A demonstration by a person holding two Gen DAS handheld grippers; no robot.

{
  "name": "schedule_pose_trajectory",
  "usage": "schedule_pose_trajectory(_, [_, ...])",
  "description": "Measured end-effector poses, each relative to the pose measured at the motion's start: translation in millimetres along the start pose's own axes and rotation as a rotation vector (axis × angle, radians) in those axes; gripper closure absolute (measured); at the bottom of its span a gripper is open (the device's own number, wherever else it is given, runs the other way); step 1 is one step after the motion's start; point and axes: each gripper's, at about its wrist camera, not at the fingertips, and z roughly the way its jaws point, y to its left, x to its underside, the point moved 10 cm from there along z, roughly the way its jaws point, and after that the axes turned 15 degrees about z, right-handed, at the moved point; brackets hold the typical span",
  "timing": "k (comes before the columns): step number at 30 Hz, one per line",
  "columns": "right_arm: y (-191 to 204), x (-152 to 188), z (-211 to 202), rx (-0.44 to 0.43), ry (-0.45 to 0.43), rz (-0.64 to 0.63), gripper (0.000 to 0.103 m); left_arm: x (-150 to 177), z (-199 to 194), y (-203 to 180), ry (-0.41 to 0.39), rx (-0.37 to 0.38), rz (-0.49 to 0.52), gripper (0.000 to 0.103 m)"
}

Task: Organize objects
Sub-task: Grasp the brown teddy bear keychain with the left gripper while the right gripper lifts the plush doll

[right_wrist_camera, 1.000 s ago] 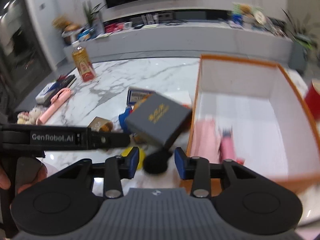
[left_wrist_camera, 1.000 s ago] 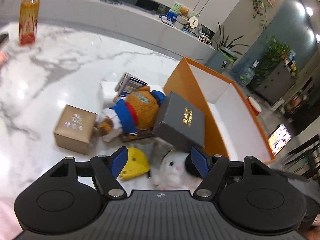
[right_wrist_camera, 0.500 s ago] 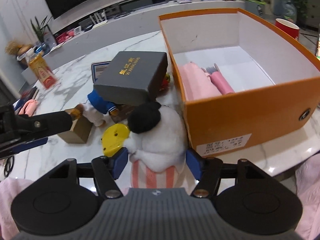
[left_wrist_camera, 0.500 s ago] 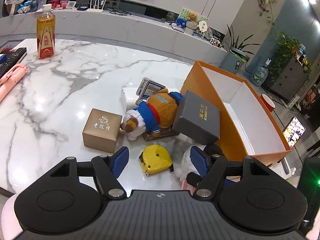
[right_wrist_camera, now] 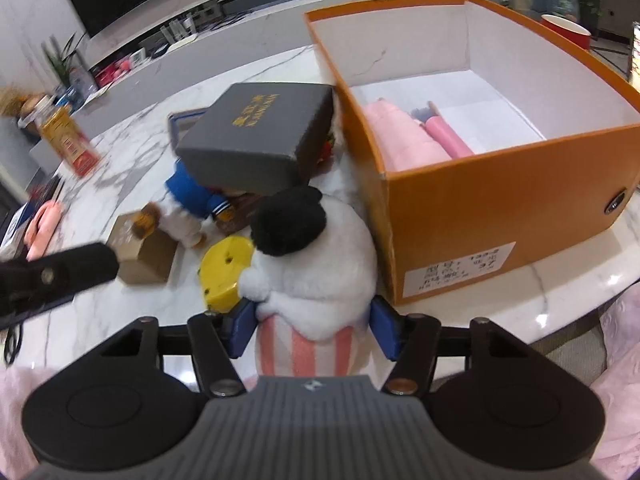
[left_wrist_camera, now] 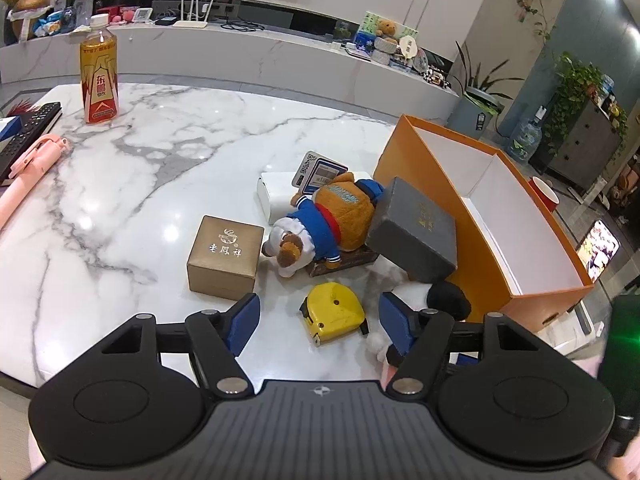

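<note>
Marble table [right_wrist_camera: 132, 152]; white plush [right_wrist_camera: 320, 264] upright, right tool [right_wrist_camera: 314, 326] closing

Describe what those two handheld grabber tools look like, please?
Both match: the left gripper and right gripper have a ribbed dark-grey body with a small emblem, two black round-based linkage arms with silver pivot bolts, and blue pads on the fingers. Pink fabric shows beside the right one.

The gold box [left_wrist_camera: 226, 258] carries "老凤祥" under a swirl emblem. The bottle [left_wrist_camera: 99, 74] label reads "东鹏". The dark grey box [right_wrist_camera: 260, 136] has gold lettering, too blurred to read. The orange box [right_wrist_camera: 500, 216] has a white sticker [right_wrist_camera: 460, 268], illegible.
</note>
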Motion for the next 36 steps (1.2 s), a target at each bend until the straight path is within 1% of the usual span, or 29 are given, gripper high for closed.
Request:
schedule_pose_trajectory(3, [2.7,5.8,-12.4,-0.037,0.026,-0.038,0.042,1.5,-0.8,-1.1,0.011,0.005,0.036,0.030])
schedule_pose_trajectory(6, [9.1,11.7,-25.6,-0.094,0.063,-0.066,0.043,3.5,-2.1,-2.8,0.020,0.003,0.082,0.031])
schedule_pose_trajectory(8, [14.2,14.0,-35.7,-0.125,0.074,-0.079,0.043,4.8,-2.7,-3.8,0.028,0.008,0.093,0.033])
schedule_pose_trajectory(11, [25.4,14.8,-50.9,-0.178,0.047,-0.124,0.043,5.9,-2.4,-6.3,0.037,0.023,0.097,0.034])
schedule_pose_trajectory(14, [31.8,12.0,-59.9,-0.198,0.017,-0.162,0.043,5.8,0.3,-8.5,0.047,0.026,0.103,0.035])
schedule_pose_trajectory(18, [35.9,2.6,-67.4,-0.214,-0.014,-0.181,0.043,-6.2,-2.1,-10.1,0.020,0.050,0.113,0.035])
schedule_pose_trajectory(23, [42.9,-22.1,-77.9,-0.251,-0.053,-0.211,0.043,-36.0,-6.3,-9.0,-0.032,0.047,0.183,0.035])
schedule_pose_trajectory(27, [45.9,-52.0,-82.2,-0.261,-0.102,-0.214,0.043,-58.3,-0.1,-13.9,-0.051,0.024,0.296,0.035])
schedule_pose_trajectory(31, [41.4,-88.6,-89.3,-0.262,-0.180,-0.197,0.043,-70.5,21.7,-23.2,-0.032,0.012,0.412,0.036])
schedule_pose_trajectory(33, [34.0,-107.4,-91.1,-0.250,-0.209,-0.181,0.043,-71.4,38.3,-29.9,-0.016,0.011,0.474,0.040])
schedule_pose_trajectory(35, [25.9,-121.2,-89.8,-0.235,-0.219,-0.173,0.043,-71.6,57.7,-33.9,0.009,0.016,0.493,0.047])
schedule_pose_trajectory(36, [22.6,-126.6,-87.6,-0.229,-0.216,-0.174,0.043,-70.5,67.2,-35.6,0.025,0.025,0.505,0.048])
